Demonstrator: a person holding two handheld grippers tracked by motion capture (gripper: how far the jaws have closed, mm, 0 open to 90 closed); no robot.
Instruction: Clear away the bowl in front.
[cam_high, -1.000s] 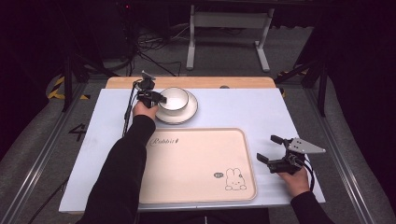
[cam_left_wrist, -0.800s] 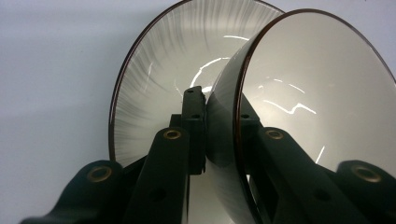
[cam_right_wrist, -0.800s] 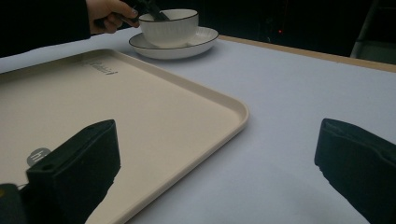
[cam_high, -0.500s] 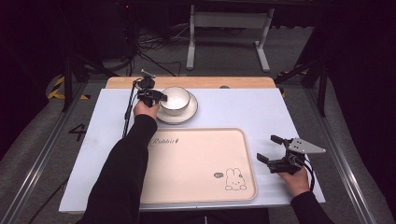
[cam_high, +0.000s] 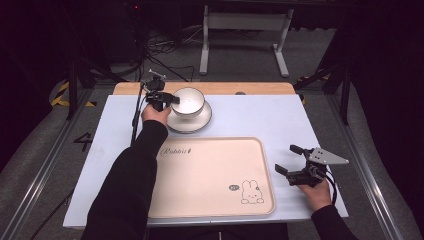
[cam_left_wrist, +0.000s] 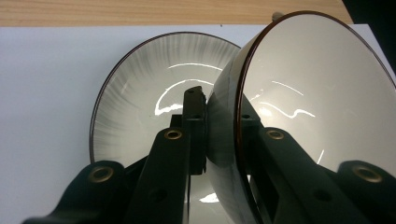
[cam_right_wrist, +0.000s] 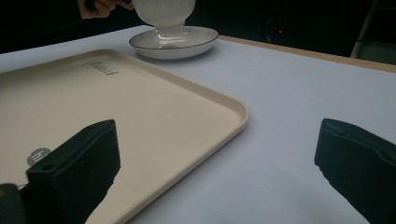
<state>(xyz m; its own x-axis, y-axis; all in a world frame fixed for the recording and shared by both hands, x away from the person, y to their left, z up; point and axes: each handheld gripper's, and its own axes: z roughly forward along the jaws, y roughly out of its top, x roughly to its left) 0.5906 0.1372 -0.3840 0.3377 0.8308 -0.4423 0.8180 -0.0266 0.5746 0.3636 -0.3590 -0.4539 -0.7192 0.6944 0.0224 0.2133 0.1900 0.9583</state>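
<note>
A white bowl (cam_high: 190, 100) with a dark rim hangs just above a matching plate (cam_high: 192, 123) at the table's far left. My left gripper (cam_high: 168, 99) is shut on the bowl's left rim, one jaw inside and one outside. In the left gripper view the bowl (cam_left_wrist: 317, 93) tilts over the ribbed plate (cam_left_wrist: 140, 93). In the right gripper view the bowl (cam_right_wrist: 163, 11) has its foot a little above the plate (cam_right_wrist: 187, 44). My right gripper (cam_high: 285, 158) rests open on the table, right of the beige tray (cam_high: 210, 175), with nothing between its jaws.
The beige tray (cam_right_wrist: 93, 102), printed with a rabbit and lettering, lies bare at the table's front centre. A wooden strip (cam_high: 250, 88) runs along the far edge. Stand legs and cables lie on the floor beyond it.
My left gripper has risen a little with the bowl, lifting it off the plate. The right gripper has kept still.
</note>
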